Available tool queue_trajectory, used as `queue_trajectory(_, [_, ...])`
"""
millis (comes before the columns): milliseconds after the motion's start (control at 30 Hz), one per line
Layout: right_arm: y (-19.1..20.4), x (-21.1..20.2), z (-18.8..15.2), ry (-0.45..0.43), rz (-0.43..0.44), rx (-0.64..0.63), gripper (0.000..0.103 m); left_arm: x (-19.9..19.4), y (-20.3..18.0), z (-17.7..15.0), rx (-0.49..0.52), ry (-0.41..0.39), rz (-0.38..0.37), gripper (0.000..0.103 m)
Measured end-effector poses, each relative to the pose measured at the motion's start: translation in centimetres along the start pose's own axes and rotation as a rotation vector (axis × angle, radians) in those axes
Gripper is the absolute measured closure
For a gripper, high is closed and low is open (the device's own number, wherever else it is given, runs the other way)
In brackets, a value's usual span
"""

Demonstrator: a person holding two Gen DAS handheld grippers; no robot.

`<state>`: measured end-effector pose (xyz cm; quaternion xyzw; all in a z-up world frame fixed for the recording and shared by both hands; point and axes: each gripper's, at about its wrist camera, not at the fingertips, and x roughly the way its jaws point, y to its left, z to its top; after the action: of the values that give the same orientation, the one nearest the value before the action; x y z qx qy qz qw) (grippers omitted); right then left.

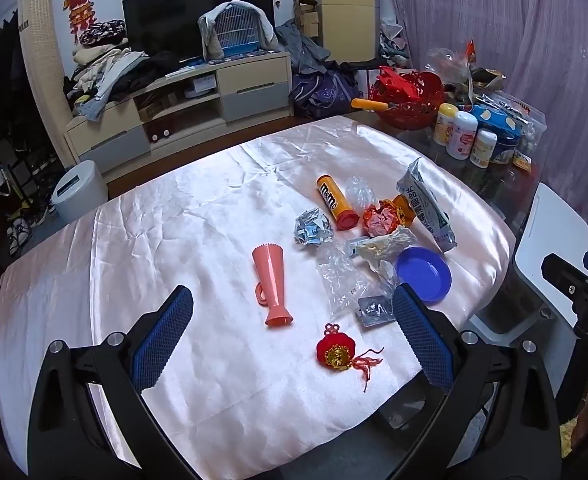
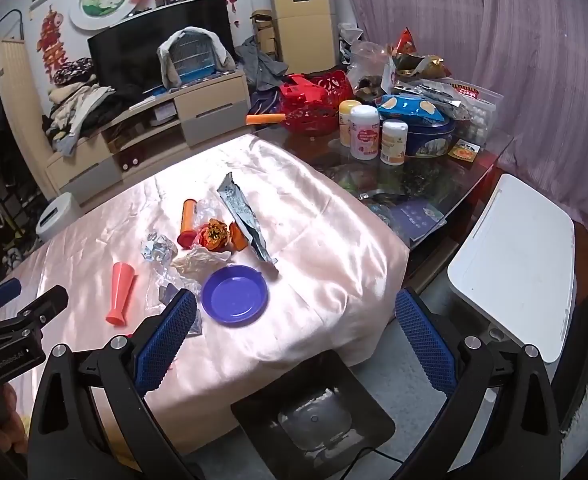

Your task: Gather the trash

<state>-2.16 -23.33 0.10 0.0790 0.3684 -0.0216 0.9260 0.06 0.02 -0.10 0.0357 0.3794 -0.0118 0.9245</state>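
Trash lies on the pink satin cloth [image 1: 198, 240]: an orange m&m's tube [image 1: 336, 202], a crumpled blue-white paper ball [image 1: 312, 227], a crumpled orange-red wrapper [image 1: 382, 218], a silver foil pouch [image 1: 426, 204], clear plastic film [image 1: 344, 276], a beige crumpled wrapper [image 1: 386, 245] and a small foil blister [image 1: 374, 311]. A salmon cone-shaped cup [image 1: 272, 286], a blue dish [image 1: 424, 274] and a red lantern charm [image 1: 336, 352] lie there too. My left gripper [image 1: 292, 336] is open above the near cloth, holding nothing. My right gripper [image 2: 294, 340] is open over the cloth's near right corner, above a black bin [image 2: 314, 412].
A glass table behind holds a red basket [image 2: 314, 98], white bottles [image 2: 364, 132], a blue tin [image 2: 430, 136] and snack bags. A white chair [image 2: 514, 256] stands to the right. A TV stand [image 1: 182, 104] and a white floor bin [image 1: 78, 190] are beyond the table.
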Motion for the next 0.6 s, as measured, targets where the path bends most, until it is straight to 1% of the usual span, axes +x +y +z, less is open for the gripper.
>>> queue_trajectory(600, [0.11,0.09,-0.08,-0.002,-0.003,0.0,0.003,-0.08,0.02,0.01,0.003,-0.001,0.001,0.009])
